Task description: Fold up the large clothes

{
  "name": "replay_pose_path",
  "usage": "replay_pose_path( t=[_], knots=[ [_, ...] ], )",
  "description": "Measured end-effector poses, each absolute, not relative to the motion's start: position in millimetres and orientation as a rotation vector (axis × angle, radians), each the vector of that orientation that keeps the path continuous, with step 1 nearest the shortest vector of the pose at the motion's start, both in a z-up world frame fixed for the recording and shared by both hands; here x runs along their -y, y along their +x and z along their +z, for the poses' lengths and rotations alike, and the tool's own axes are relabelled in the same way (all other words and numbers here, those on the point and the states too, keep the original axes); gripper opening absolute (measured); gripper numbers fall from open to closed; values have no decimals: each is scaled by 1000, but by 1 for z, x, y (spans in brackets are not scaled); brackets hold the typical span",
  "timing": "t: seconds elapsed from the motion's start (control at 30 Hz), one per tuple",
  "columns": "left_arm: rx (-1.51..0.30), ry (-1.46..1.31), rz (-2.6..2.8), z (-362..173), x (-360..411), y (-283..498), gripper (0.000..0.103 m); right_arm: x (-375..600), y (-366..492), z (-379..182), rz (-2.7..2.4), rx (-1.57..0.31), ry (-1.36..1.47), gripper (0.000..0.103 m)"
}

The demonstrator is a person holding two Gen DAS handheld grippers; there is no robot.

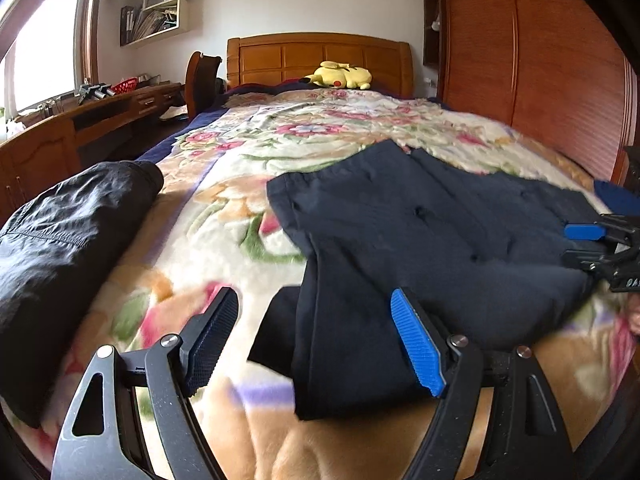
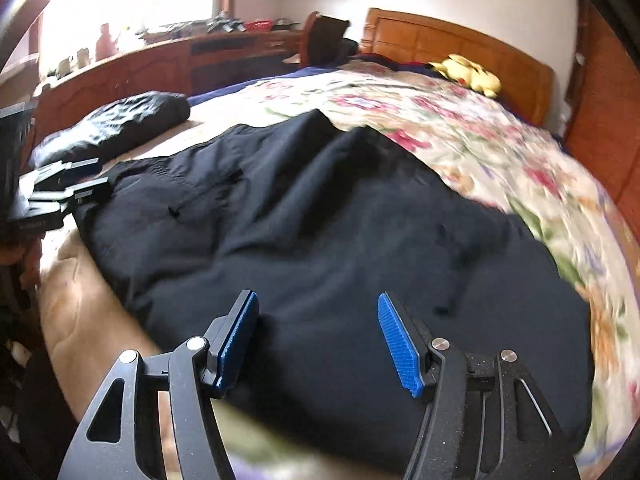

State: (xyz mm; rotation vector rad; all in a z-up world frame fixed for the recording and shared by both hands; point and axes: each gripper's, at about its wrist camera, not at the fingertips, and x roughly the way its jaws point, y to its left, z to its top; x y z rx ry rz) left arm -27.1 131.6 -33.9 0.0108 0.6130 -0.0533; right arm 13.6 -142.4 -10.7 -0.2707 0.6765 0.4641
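A dark navy garment [image 1: 420, 232] lies spread on the floral blanket [image 1: 248, 152] of the bed, with a folded strip hanging toward the near edge. My left gripper [image 1: 313, 296] is open just above that near strip, its pads clear of the cloth. In the right wrist view the same garment [image 2: 320, 232] fills the middle. My right gripper [image 2: 317, 296] hovers open over its near part and pinches nothing. Each gripper shows in the other's view: the right gripper [image 1: 592, 240] at the garment's right side, the left gripper [image 2: 68, 184] at its left corner.
A bundled black jacket [image 1: 68, 240] lies at the bed's left edge. A yellow plush toy [image 1: 340, 76] rests by the wooden headboard [image 1: 320, 52]. A wooden wardrobe [image 1: 540, 80] runs along the right of the bed, and a desk [image 1: 100, 112] with a chair [image 1: 202, 80] along the left.
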Motion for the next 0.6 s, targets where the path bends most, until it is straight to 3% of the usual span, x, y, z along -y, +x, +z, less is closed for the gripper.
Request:
replay_pose_path(
  t=[0.33,0.53,0.6],
  knots=[
    [-650,-23,-56,-42,-137,-28,80,171,-16,13,340,-593,-285,64],
    [-635,-67,-78,-38,-143,-38,80,217,-3,-15,266,-698,-222,64],
    [-631,-57,-77,-35,-142,-41,75,216,-5,-18,269,-688,-219,64]
  ],
)
